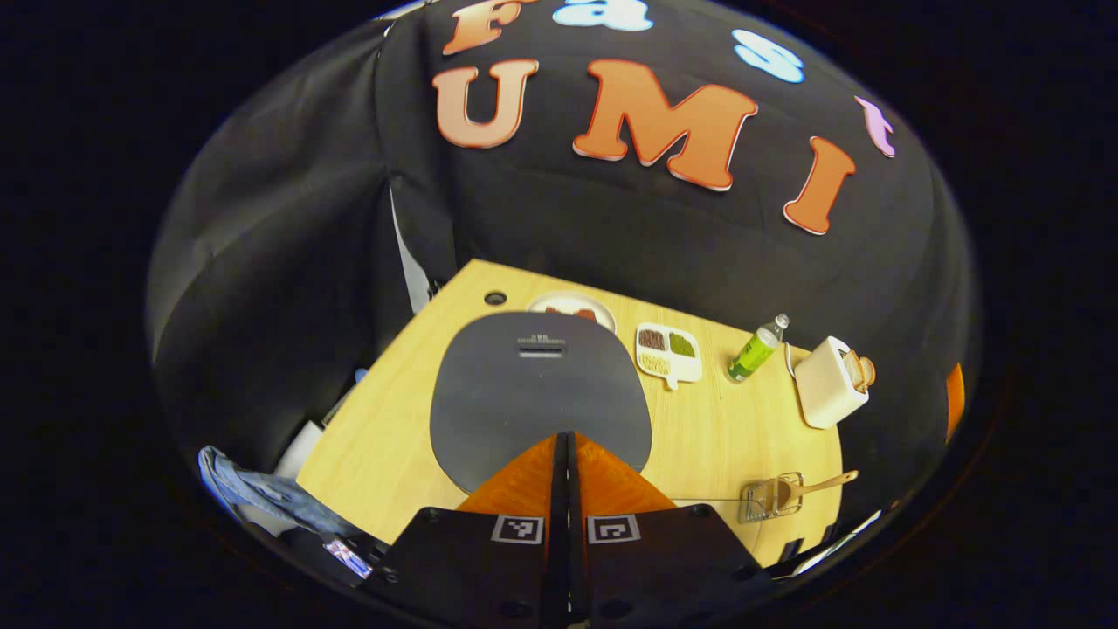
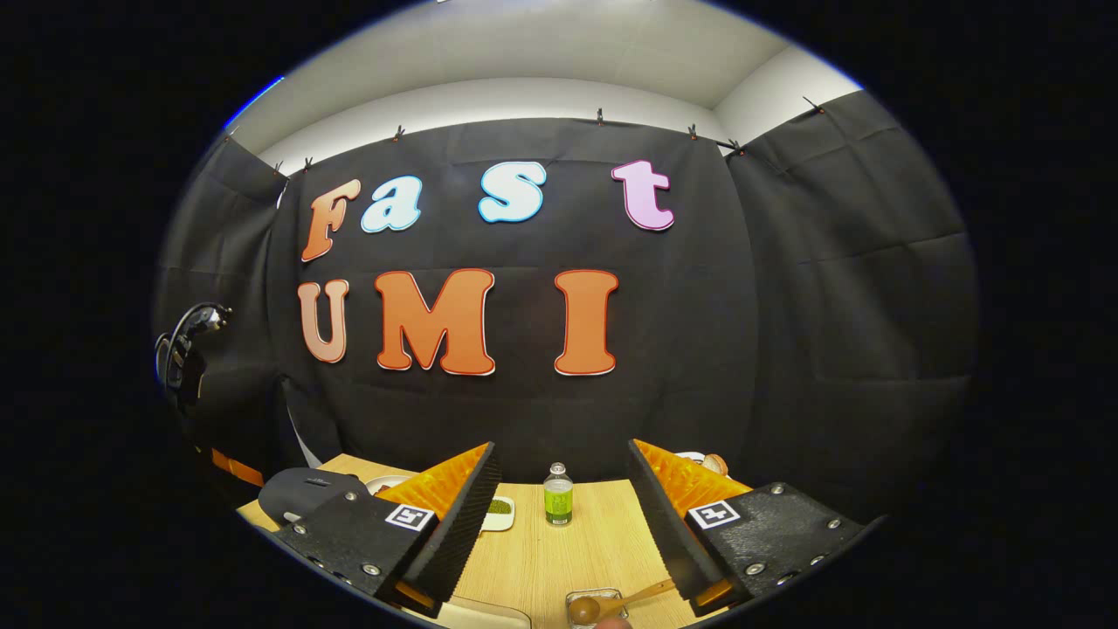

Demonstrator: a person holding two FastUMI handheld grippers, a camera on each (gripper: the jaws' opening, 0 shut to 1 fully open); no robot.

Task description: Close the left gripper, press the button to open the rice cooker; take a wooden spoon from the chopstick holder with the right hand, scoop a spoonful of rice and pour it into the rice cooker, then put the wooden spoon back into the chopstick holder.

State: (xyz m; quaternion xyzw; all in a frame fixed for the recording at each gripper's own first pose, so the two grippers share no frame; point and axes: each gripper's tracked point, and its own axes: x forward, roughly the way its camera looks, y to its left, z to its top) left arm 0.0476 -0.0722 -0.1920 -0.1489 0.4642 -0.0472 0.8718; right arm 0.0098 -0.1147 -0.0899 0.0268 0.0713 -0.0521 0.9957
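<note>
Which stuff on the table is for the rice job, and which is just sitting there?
For the job:
rice cooker
wooden spoon
chopstick holder
divided dish of grains
left claw, shut
right claw, open

Just sitting there:
green bottle
toaster
round plate

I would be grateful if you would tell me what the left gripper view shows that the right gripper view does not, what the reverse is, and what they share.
Left gripper view alone: the left gripper, fingers together over the closed rice cooker lid, plus the white toaster in full. Right gripper view alone: the right gripper, fingers wide apart, and the ceiling above the booth wall. Shared: the wooden table, the rice cooker, the green bottle, the divided dish, and the wooden spoon in the chopstick holder.
</note>
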